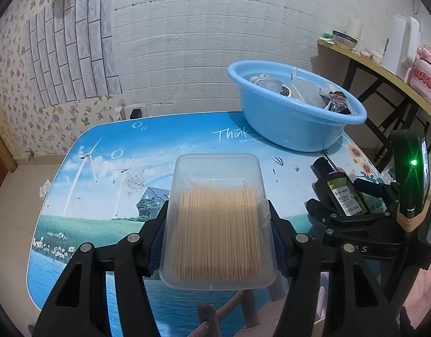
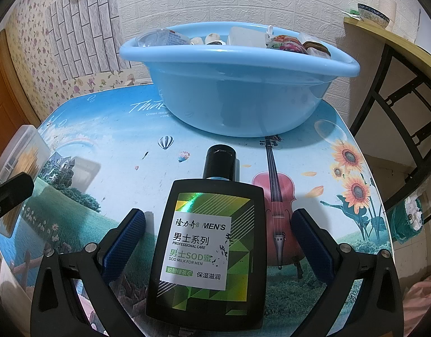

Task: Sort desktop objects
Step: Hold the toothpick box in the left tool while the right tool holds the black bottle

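Between the blue pads of the left gripper (image 1: 218,236), a clear lidded box of toothpicks (image 1: 218,221) is clamped on both long sides, held above the printed table (image 1: 108,185). Right gripper (image 2: 218,241): jaws spread, pads apart from the black men's lotion bottle (image 2: 207,250) that lies flat between them, cap pointing at the blue plastic basin (image 2: 237,95). Basin stands at the table's far edge, filled with assorted items.

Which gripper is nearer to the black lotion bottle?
Right. The right gripper has the black lotion bottle between its open fingers; the left gripper holds the toothpick box beside it.
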Demonstrator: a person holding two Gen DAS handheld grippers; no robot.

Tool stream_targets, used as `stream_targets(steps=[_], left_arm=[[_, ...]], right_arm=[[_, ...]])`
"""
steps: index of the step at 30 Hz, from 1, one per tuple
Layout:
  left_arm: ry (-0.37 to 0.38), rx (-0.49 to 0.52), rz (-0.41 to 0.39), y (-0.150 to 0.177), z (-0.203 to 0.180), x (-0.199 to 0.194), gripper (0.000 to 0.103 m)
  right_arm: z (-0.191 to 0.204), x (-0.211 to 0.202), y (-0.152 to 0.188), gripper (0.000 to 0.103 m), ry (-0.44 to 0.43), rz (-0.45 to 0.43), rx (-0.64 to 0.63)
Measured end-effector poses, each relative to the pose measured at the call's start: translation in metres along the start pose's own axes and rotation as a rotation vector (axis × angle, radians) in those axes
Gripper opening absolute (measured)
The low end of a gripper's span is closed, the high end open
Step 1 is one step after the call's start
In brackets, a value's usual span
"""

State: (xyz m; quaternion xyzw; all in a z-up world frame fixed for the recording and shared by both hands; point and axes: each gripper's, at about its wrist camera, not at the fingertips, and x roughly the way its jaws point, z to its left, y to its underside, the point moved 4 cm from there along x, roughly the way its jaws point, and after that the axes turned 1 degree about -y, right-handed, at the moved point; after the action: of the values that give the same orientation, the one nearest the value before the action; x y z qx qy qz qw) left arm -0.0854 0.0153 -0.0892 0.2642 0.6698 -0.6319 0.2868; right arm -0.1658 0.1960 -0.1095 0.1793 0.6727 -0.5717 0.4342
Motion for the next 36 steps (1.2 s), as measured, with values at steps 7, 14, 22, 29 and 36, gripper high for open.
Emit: stream_targets(steps=[7,14,22,29,36], left_arm=[[-0.001,-0.001,0.002,0.0008,-0.0001,0.0008,0.06],[-0.002,-0.001,-0.001,0.0011,0.0006,0.0008,0.06],[0.005,0.0,-0.012,-0.0012,-0.0003,-0.0042,0.06],[0.007,0.007,-0.021,-0.0026,-0.0037,-0.0079,0.06],[0.002,0.006,-0.018,-0.0013,-0.0036,-0.0072,0.06]], right_arm=[[-0.0002,0.0001,0.0,0.102,0.0,0.0,0.0],[-0.0004,0.0001,0.0001,0.102,0.0,0.0,-0.001],[-0.0007,0.0002,0.0001,0.102,-0.001,0.0,-0.001],[-0.0011,0.0003,0.0002,0.102,-0.001,0.0,-0.002],[-0.0014,0.0003,0.0002,0.103,-0.002,0.0,-0.002]])
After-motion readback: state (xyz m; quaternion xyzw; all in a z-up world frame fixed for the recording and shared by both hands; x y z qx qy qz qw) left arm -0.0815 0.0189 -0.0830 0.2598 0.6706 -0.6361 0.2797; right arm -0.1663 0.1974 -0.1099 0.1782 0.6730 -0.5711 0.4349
